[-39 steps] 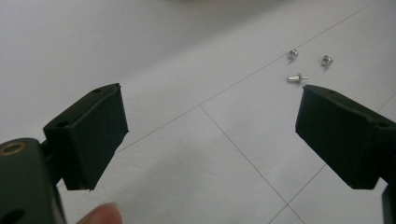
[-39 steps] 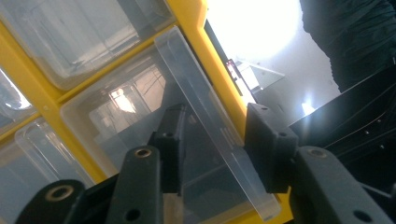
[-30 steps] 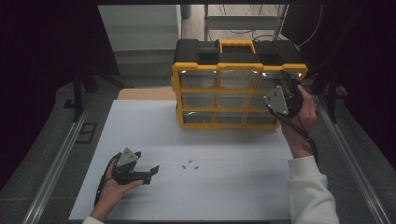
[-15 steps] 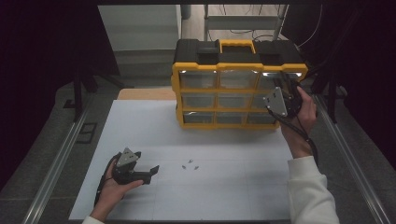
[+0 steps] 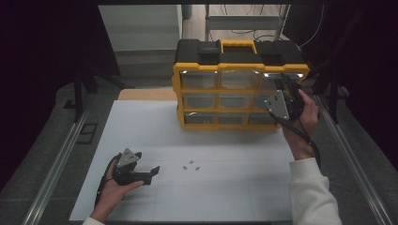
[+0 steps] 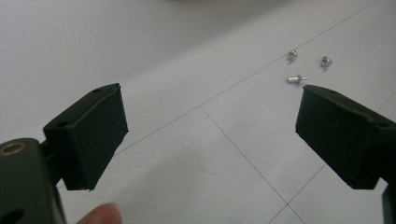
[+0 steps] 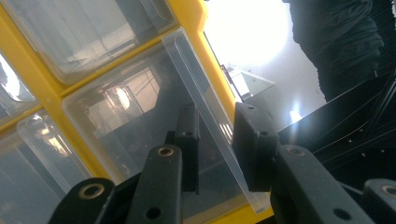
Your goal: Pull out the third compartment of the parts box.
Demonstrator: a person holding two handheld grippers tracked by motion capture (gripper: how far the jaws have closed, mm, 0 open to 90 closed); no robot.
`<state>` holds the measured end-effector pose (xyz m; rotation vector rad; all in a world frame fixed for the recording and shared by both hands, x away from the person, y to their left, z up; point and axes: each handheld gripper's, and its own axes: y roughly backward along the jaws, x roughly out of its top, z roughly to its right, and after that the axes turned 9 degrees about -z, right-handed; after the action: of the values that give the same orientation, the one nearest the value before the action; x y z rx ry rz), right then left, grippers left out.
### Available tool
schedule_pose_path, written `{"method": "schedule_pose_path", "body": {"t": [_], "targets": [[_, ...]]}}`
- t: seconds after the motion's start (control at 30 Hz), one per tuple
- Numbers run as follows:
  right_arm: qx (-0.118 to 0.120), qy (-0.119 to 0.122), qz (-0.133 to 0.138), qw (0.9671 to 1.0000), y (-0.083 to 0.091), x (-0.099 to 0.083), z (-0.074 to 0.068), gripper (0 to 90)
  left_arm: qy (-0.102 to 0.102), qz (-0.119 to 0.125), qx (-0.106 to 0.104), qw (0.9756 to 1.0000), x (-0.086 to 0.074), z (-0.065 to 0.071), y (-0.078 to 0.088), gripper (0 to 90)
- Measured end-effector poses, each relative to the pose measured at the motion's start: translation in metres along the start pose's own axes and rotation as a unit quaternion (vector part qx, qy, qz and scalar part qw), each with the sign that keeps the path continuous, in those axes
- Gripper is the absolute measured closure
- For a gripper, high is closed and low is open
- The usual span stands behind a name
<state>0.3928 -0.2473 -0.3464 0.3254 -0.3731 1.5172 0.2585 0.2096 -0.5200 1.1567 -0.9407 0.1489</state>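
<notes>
- The yellow and black organiser (image 5: 237,84) stands at the far side of the white bench (image 5: 155,140), right of its middle, with three rows of clear drawers facing the person.
- The right claw (image 5: 285,97) is up against the organiser's right column, at the clear drawer (image 7: 140,121) there.
- In the right gripper view the claw's two black jaws sit either side of the drawer's clear front lip: one jaw inside the drawer, the other outside it.
- The jaws have just been closing, with the lip between them; they stand narrow and close to the plastic, but I cannot tell whether the pads press on it.
- The left claw (image 5: 149,172) lies low at the near left of the bench, pointing right, its jaws wide apart and holding nothing.
- Three small screws (image 6: 306,67) lie loose on the bench just right of the left claw, near the middle, well apart from the organiser.
</notes>
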Motion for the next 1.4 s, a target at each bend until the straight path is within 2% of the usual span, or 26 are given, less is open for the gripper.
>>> {"method": "schedule_pose_path", "body": {"t": [0.27,0.87,1.4], "targets": [[-0.015,0.014,0.004,0.9998,0.001,0.0,-0.003,72.5,0.001,-0.001,0.0,1.0,0.0,0.0,0.0,9.5],[-0.017,0.019,0.011,0.9996,0.01,-0.003,-0.002,73.8,-0.001,0.0,0.0,1.0,0.0,0.0,0.001,9.5],[-0.02,0.034,0.015,0.9991,0.026,-0.003,-0.003,74.4,0.001,0.002,0.0,1.0,0.0,0.0,0.001,9.5]]}}
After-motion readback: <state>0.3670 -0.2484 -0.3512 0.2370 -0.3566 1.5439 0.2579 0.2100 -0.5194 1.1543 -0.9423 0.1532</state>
